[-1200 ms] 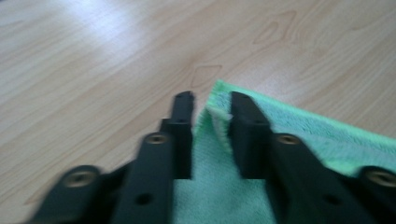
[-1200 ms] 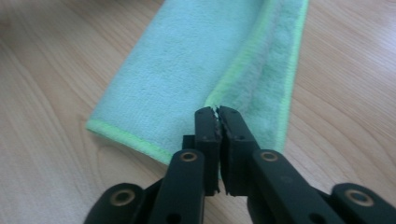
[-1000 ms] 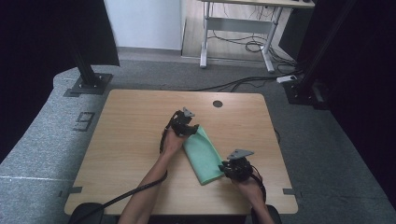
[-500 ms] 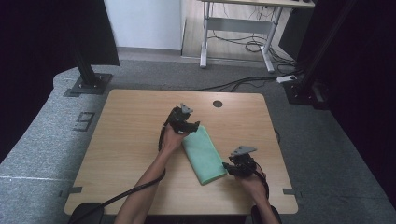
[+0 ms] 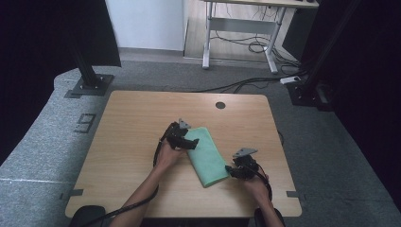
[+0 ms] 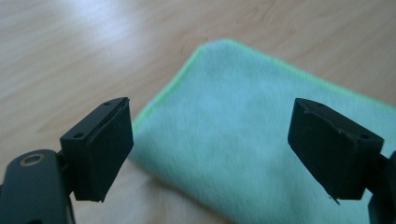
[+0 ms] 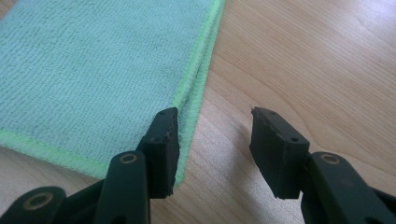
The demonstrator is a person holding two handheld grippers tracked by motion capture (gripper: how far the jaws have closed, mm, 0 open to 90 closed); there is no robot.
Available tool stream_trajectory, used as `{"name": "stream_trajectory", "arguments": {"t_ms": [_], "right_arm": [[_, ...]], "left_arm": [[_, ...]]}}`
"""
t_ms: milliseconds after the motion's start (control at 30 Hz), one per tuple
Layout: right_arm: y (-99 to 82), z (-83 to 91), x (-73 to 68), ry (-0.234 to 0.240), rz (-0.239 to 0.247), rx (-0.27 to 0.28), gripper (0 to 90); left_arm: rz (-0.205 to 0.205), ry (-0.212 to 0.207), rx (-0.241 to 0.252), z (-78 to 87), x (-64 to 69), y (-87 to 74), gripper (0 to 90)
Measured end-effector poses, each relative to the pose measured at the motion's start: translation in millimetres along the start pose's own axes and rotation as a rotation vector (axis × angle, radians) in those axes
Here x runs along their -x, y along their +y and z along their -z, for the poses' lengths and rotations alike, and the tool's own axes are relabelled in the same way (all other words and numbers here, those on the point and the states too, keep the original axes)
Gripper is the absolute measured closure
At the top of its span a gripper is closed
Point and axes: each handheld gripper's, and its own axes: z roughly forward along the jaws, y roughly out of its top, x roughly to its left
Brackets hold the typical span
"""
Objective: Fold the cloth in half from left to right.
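Towel (image 5: pixel 206 154), green and folded into a long strip, lies flat on my table (image 5: pixel 127 118) between the two grippers, slanting from upper left to lower right. My left gripper (image 5: pixel 185 140) sits at its far end with its jaws just opened wide, the cloth lying under the gap and gripped by neither pad. My right gripper (image 5: pixel 232 171) is at the near corner, jaws also just parted and holding nothing, one pad (image 7: pixel 163 144) over the towel's hem and the other over bare wood.
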Motion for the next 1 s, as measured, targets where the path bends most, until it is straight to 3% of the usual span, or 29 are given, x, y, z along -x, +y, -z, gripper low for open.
{"name": "stream_trajectory", "arguments": {"t_ms": [167, 367, 533, 600, 800, 1000], "right_arm": [[1.5, 1.8, 0.0, -0.011, -0.007, 0.008, 49.5], [8.3, 6.9, -2.9, 0.022, -0.021, 0.055, 45.0], [10.3, -2.9, -7.0, 0.035, 0.020, 0.016, 43.3], [9.0, -6.8, -5.2, 0.030, 0.019, -0.001, 41.8], [4.6, -9.4, 2.8, 0.072, -0.029, 0.015, 39.6], [5.7, -9.1, -4.1, 0.086, -0.007, 0.005, 39.5]], "left_arm": [[-0.024, 0.015, -0.035, 1.9, 3.6, -16.3, 14.3], [-0.037, 0.037, -0.066, 2.3, 6.0, -26.3, 14.3], [-0.056, 0.066, -0.072, 6.9, 7.5, -29.9, 14.3], [-0.054, 0.069, -0.071, 7.2, 7.5, -31.9, 14.3], [-0.021, 0.053, -0.066, 5.1, 3.9, -34.9, 13.3], [-0.016, 0.051, -0.071, 5.5, -0.7, -35.8, 12.6]]}}
